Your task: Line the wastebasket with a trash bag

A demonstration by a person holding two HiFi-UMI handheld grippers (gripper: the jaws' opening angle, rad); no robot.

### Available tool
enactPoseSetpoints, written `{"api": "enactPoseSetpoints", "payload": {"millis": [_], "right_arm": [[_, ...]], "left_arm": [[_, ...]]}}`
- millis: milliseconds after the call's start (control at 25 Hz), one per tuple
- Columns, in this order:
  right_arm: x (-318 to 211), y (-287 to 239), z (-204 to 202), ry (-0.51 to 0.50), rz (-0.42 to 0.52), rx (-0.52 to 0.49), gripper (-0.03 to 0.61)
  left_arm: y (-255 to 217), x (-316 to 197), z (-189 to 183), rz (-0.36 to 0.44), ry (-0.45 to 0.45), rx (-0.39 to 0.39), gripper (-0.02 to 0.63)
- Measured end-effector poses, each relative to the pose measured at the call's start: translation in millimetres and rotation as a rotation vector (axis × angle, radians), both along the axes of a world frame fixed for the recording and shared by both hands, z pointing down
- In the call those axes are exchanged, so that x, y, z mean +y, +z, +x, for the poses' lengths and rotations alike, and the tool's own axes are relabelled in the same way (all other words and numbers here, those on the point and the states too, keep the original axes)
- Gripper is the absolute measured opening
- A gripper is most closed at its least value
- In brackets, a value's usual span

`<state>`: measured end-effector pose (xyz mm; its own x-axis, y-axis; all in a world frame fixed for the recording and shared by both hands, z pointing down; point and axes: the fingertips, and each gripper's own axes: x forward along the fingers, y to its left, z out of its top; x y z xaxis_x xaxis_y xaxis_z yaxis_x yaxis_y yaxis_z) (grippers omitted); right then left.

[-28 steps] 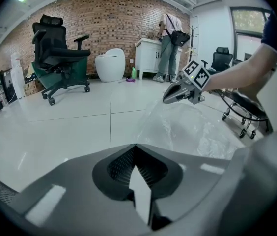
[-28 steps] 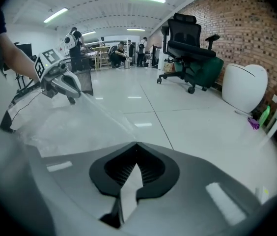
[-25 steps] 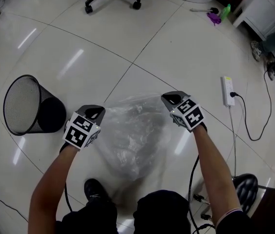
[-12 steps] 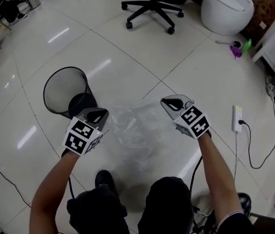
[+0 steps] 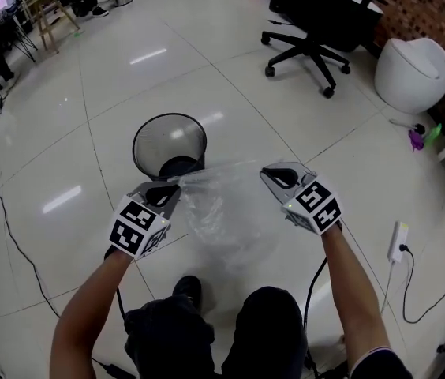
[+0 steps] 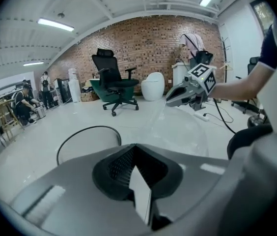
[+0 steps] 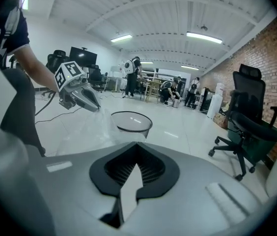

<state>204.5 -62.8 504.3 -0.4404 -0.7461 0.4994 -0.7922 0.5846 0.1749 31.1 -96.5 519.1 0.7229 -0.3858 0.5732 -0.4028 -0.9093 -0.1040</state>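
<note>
Currently, we hold the left gripper (image 5: 172, 190) and the right gripper (image 5: 268, 174) raised side by side over the pale tiled floor (image 5: 88, 117), with their tips pointing forward and somewhat downward. Both sets of jaws are clenched. Each gripper view shows the ribbed pads drawn together on a thin fold of clear film, so each gripper pinches the trash bag (image 5: 226, 215) at its upper edge. That edge runs between the two tips, and the rest of the film hangs below them as a crumpled, translucent sack above our legs. The wastebasket (image 5: 169, 142), a black mesh bin, stands upright on the floor just beyond the bag. In the head view the bag's top edge overlaps the near side of its rim, but we cannot tell whether film and rim touch. The bin's dark bottom shows through its open mouth. A black office chair (image 5: 309, 22) stands well beyond the bin to the right, and a white rounded object (image 5: 413, 71) sits near the brick wall (image 5: 428, 6). A white power strip (image 5: 398, 242) lies on the floor to the right of our right arm.
</note>
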Motion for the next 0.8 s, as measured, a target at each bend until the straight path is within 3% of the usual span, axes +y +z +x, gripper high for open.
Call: {"api": "enactPoseSetpoints", "payload": {"millis": [480,800], "right_arm": [[-36,-32,-102,-0.197,0.041,-0.023,0.002],[-58,-37,-117,-0.217,0.054,-0.020,0.002]], "left_arm": [[-39,-10,-110,0.038,-0.232,-0.012,0.011],[-50,-24,-137,0.058,-0.299,-0.014,0.011]]}}
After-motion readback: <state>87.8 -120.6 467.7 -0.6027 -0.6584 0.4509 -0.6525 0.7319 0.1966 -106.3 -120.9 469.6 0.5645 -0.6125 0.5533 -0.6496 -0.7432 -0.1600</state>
